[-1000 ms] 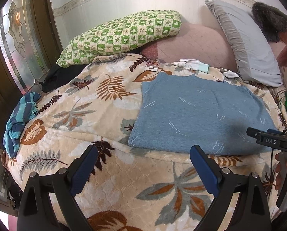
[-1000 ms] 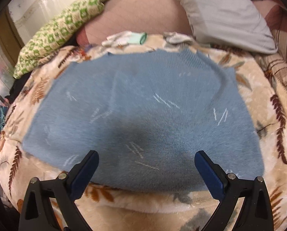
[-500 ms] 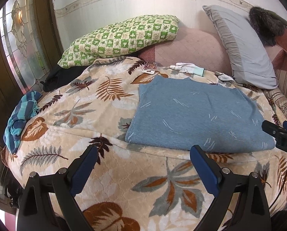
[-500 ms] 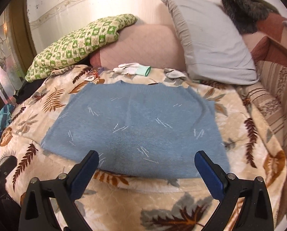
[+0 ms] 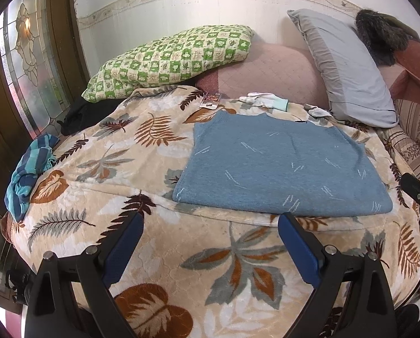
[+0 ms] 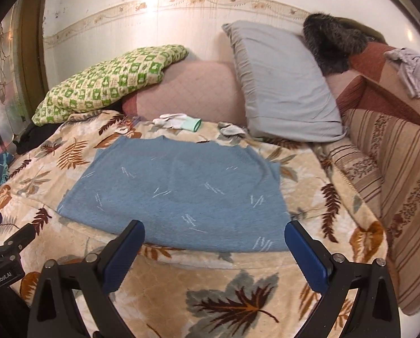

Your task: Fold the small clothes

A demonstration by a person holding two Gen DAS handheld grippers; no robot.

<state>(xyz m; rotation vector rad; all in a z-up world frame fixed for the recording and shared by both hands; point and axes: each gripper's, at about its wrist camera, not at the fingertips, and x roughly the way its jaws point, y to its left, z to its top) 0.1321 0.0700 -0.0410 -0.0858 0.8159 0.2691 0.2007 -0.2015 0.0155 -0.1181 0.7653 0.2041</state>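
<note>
Sweater (image 5: 277, 169), blue knit, lies flat and folded near the bed's (image 5: 238, 259) front edge, while left gripper (image 5: 210, 242) and right gripper (image 6: 214, 249) hover released, holding nothing, seemingly finished.

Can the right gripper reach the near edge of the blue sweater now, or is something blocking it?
Probably yes: the right gripper is open just before the blue sweater, with only bare blanket between them.

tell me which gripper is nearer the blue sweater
Right. The right gripper hangs open at the blue sweater near edge, centred; the left gripper, also open, sits off its near-left corner.
</note>
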